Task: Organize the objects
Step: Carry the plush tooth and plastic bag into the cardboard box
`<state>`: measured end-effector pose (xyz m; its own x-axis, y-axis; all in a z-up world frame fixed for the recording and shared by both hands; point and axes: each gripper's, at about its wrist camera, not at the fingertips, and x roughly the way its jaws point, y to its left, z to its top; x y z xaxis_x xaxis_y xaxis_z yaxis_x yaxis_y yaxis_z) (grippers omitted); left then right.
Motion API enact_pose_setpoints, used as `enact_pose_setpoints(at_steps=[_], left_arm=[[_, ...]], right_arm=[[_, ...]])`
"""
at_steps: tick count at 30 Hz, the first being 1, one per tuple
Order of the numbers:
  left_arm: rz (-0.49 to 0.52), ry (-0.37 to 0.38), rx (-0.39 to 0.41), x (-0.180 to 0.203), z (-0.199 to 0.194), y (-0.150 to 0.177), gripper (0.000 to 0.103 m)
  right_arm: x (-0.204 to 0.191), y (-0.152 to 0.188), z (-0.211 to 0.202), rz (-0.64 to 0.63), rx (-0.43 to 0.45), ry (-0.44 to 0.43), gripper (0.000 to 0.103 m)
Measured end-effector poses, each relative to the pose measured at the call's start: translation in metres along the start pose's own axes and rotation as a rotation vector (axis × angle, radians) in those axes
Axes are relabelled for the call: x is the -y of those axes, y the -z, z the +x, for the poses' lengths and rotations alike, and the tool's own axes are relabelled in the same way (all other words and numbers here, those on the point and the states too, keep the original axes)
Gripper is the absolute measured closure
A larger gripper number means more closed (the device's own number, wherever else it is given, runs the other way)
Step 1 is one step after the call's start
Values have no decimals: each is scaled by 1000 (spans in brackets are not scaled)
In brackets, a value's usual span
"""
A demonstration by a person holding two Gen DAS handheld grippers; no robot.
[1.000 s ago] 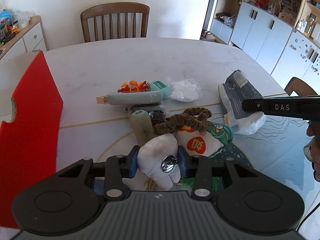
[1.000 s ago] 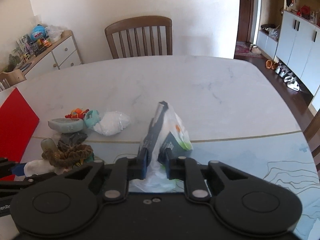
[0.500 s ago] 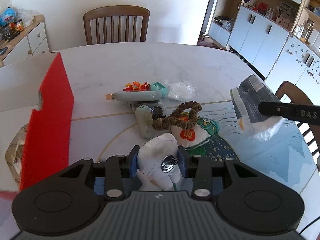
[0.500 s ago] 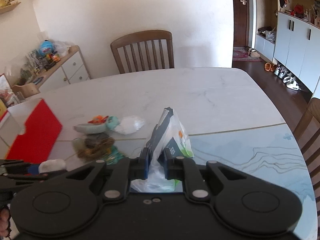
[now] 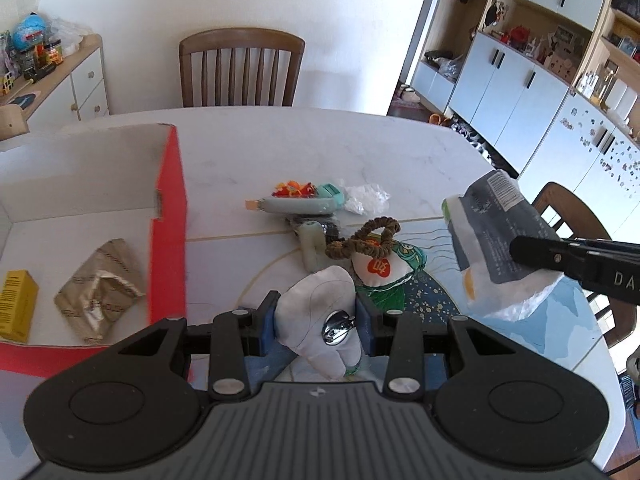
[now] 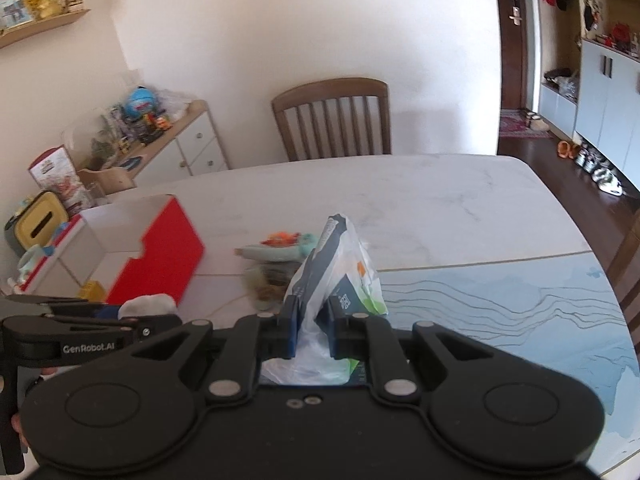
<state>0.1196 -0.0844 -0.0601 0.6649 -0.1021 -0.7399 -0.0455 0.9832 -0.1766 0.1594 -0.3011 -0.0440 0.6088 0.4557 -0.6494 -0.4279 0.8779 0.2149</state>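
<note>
Left claw (image 5: 316,330) clamps a white plush (image 5: 320,312); right claw (image 6: 312,330) pinches a bag (image 6: 340,272) above the worktop (image 5: 320,148).

Setting: dining area of a lived-in home. Evidence: large marble-look table (image 5: 320,140) with a wooden slat-back chair (image 5: 240,68) drawn up at its far side; low white sideboard (image 6: 188,148) cluttered with toys and jars; tall white cabinets (image 5: 520,92) with open shelves of ornaments; shoes (image 6: 600,168) lined up on the dark wood floor near a door (image 6: 516,40); hats hanging beside it.
</note>
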Motion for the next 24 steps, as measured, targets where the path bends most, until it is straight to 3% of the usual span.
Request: enact_pose_setpoints(at_steps=[12, 24], left_arm=[[-41, 7, 41, -46, -48, -4, 64], [-78, -48, 83, -115, -73, -19, 64]], right_arm=[[-75, -7, -1, -85, 10, -80, 90], [-144, -17, 19, -142, 10, -138, 90]])
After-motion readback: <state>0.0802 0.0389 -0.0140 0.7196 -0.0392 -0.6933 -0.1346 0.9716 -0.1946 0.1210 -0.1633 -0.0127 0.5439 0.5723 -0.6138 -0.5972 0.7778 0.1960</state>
